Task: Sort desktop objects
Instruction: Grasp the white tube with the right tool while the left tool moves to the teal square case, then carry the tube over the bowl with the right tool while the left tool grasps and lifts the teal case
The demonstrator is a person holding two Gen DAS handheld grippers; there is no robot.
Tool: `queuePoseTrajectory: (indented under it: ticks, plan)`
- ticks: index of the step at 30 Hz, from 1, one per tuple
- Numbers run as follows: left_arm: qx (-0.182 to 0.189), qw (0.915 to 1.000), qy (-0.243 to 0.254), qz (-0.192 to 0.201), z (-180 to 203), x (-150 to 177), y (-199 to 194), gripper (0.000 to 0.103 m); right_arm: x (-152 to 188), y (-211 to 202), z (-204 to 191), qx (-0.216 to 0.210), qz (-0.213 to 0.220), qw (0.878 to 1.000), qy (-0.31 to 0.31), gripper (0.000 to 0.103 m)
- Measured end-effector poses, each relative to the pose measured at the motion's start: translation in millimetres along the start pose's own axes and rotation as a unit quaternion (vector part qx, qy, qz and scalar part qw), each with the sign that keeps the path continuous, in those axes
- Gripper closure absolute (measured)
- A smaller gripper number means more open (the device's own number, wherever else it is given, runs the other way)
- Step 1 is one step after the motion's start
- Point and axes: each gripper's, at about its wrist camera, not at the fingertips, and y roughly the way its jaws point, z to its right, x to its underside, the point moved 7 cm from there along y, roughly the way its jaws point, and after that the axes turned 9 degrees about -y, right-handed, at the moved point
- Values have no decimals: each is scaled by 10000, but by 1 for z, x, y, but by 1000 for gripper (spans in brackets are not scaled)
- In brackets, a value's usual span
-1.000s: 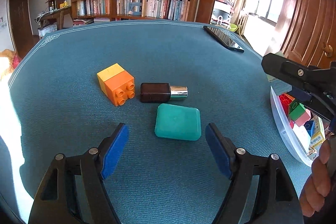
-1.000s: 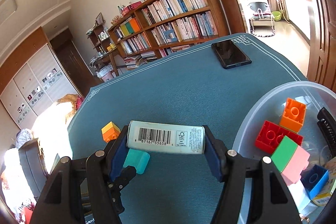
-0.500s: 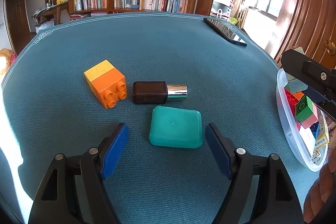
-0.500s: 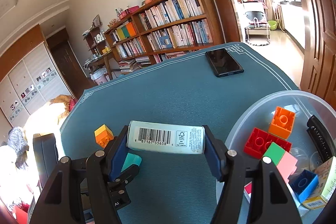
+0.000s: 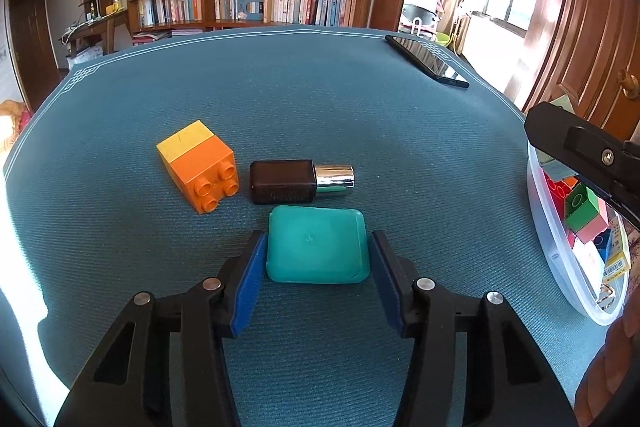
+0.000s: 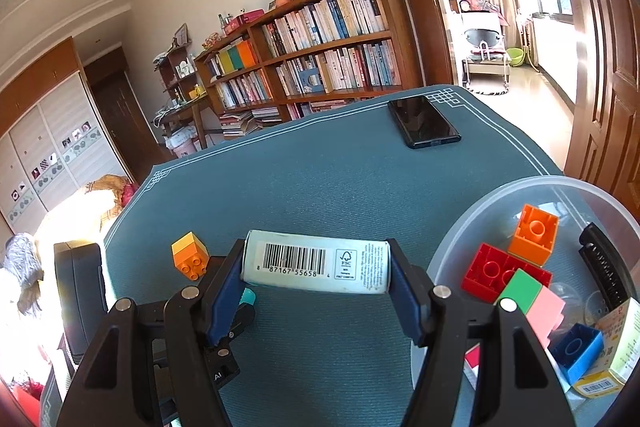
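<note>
**Left jaws closing around the teal case; right holds a white tube beside the bin**

The left hand-held gripper [image 5: 317,257] sits low over the blue-covered counter [image 5: 320,99], and its jaws are closing with the flat teal case [image 5: 317,245] between the blue pads. The pads stand right at the case's two side edges; whether they press on it yet cannot be told. Just beyond the case lies a dark brown bottle with a silver cap [image 5: 301,181], on its side, and to the left of that an orange-and-yellow block [image 5: 198,165], also tipped over, studs facing the camera.

The right hand-held gripper [image 6: 316,267] is clamped on a white tube [image 6: 316,267] held crosswise, barcode up, above the counter. Just to its right is a clear plastic bin [image 6: 540,183] with red, orange, green, pink and blue blocks in it. A black phone [image 6: 424,121] lies flat near the counter's far edge, well apart from everything else.
</note>
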Motion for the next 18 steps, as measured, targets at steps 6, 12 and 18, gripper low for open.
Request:
queuePoseTrajectory:
  ticks: [6,12,18]
  plan:
    - [-94,9999,20,55,-2,3,-5,49,-1,-1,2,69,43,10000,6,33]
    - [-26,9999,-94,110,-7,6,-14,49,-2,-4,8,190,112,9997,52,33]
    - [82,9997,-148,196,-6,5,-23,49,-4,-7,12,361,158,9992,56,33]
